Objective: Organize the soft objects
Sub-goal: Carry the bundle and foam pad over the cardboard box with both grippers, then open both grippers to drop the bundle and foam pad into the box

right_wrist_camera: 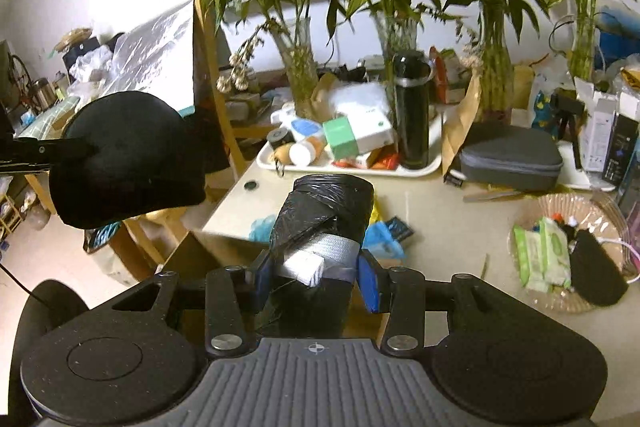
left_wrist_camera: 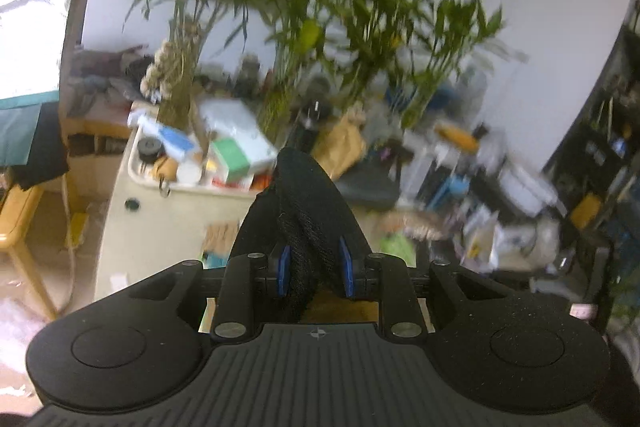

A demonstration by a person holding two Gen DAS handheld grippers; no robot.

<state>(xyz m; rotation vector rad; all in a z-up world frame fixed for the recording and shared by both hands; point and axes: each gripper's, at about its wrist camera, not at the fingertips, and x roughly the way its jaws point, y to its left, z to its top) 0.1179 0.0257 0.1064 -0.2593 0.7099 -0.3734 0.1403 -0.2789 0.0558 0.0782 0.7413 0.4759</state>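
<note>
Black knitted cap (left_wrist_camera: 304, 211) clamped between the blue pads of the left gripper (left_wrist_camera: 314, 269), jaws narrow, held up in the air off the table's left edge; seen from the right wrist as a dark dome (right_wrist_camera: 128, 159) hanging over bare floor. Black plastic-wrapped bundle (right_wrist_camera: 320, 223) with a band of grey tape pinched in the right gripper (right_wrist_camera: 316, 277), jaws part-way closed on it, raised above the near edge of the pale table (right_wrist_camera: 440, 227). Just behind, an open strip of tabletop. Further back, a white tray (right_wrist_camera: 424, 169) crowded with boxes and a black flask (right_wrist_camera: 412, 115), a grey zip case (right_wrist_camera: 512, 155), bamboo in glass vases (right_wrist_camera: 300, 67). To the right, a clear bowl (right_wrist_camera: 576, 303) with wipes and another dark soft item. White walls beyond.
</note>
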